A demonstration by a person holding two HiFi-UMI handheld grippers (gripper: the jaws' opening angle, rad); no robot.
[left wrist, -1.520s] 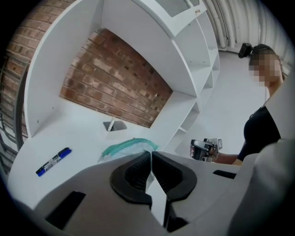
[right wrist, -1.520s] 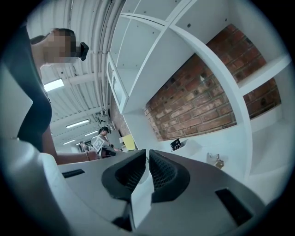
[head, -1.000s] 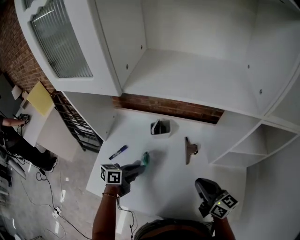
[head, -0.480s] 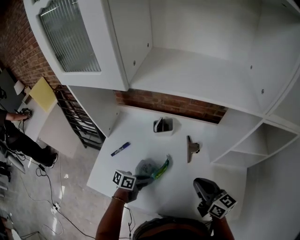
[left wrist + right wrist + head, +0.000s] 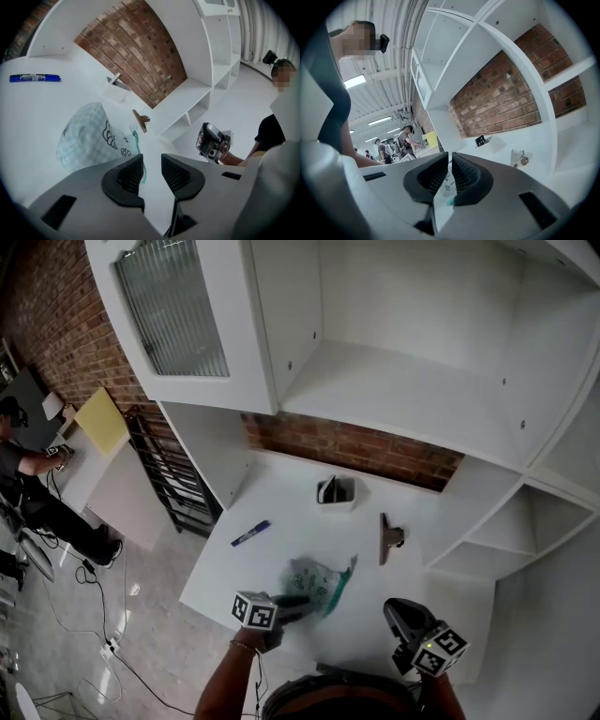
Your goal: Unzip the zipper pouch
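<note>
Nearest, over the desk's (image 5: 281, 521) front right corner, the right gripper (image 5: 396, 608) hangs with its jaws pressed together on nothing. The left gripper (image 5: 302, 600), by the front edge, has just been opening its jaws to a narrow gap, and nothing is pinched between them. Just past its tips the checked zipper pouch (image 5: 317, 581) lies on the desk, its teal zipper (image 5: 137, 151) along the right side. Farther back lie a blue marker (image 5: 250, 533) near the left edge and a clip (image 5: 387, 538) toward the right edge. 1 small white box (image 5: 336, 493) stands by the back edge.

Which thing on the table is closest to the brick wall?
The small white box: it sits nearest the bricks; clip, blue pen and checked pouch lie farther out.
</note>
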